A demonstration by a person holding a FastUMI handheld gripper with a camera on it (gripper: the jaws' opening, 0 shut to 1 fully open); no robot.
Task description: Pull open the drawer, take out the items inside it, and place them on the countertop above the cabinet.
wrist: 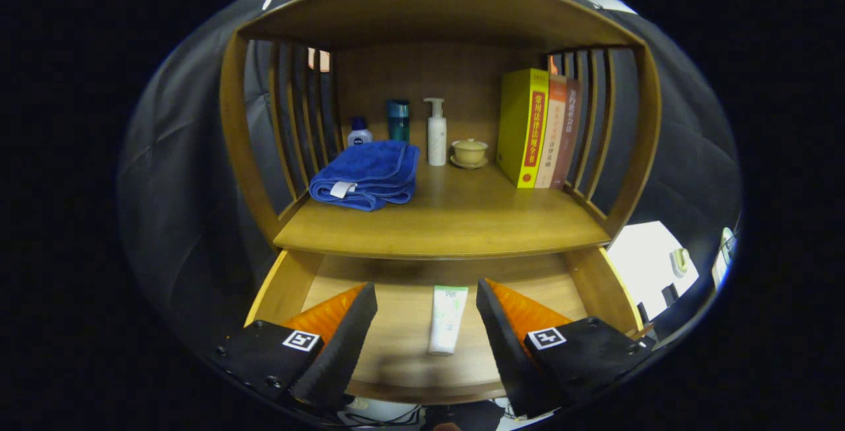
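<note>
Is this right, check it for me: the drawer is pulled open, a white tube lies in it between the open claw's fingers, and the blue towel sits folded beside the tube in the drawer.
Not quite. The drawer is open and the white tube lies between the open claw's fingers, but the gripper view shows the blue towel folded on the countertop above, not in the drawer.

The gripper [427, 299] is hovering over the open drawer [284, 286], its fingers standing apart around a white tube [447, 320] without touching it. On the countertop [455, 220] beyond are lying a folded blue towel [366, 173], bottles, a lidded cup [469, 152] and upright books [538, 129].
</note>
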